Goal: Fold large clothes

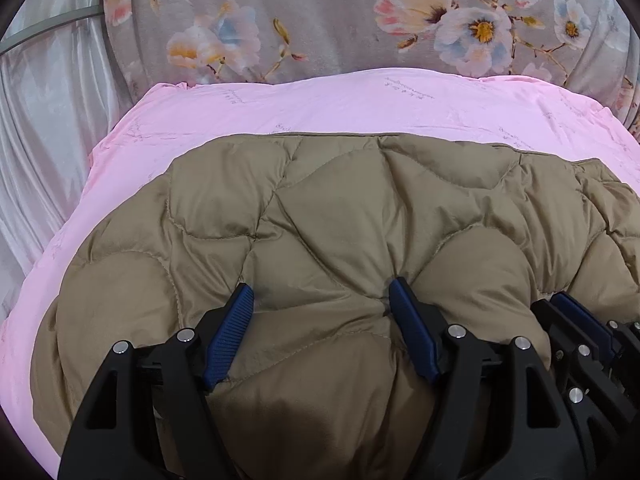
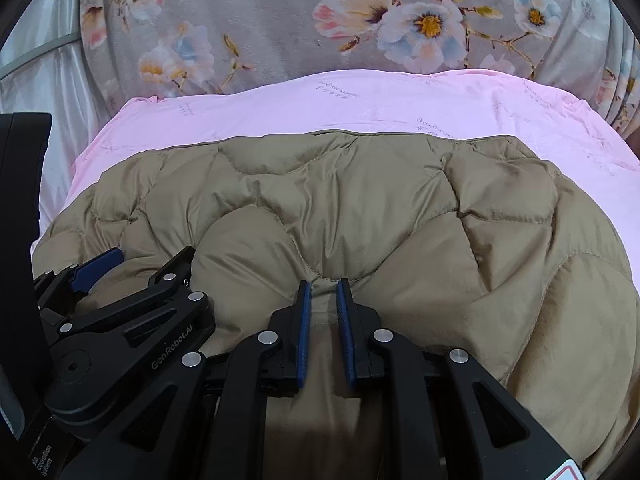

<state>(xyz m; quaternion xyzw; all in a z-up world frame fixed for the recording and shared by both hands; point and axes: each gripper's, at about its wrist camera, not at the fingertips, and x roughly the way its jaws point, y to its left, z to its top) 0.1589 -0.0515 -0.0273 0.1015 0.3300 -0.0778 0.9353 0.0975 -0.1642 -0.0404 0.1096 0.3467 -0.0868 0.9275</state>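
Tan quilted jacket (image 1: 320, 216) lies bunched on the pink sheet (image 1: 280, 108), apparently folded over once with more folds probably left; the right claw (image 2: 323, 286) pinches its near edge, the left claw (image 1: 322, 294) gapes, pads apart over padding.

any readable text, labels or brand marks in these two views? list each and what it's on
"GenRobot.AI": on the black arm of the left gripper, seen in the right wrist view.
Small white vertical print on the black body at lower left: too small to read.
Grey script printed across the pink sheet: too faint to read.
Red-and-white sticker at the bottom right edge: cut off, unreadable.
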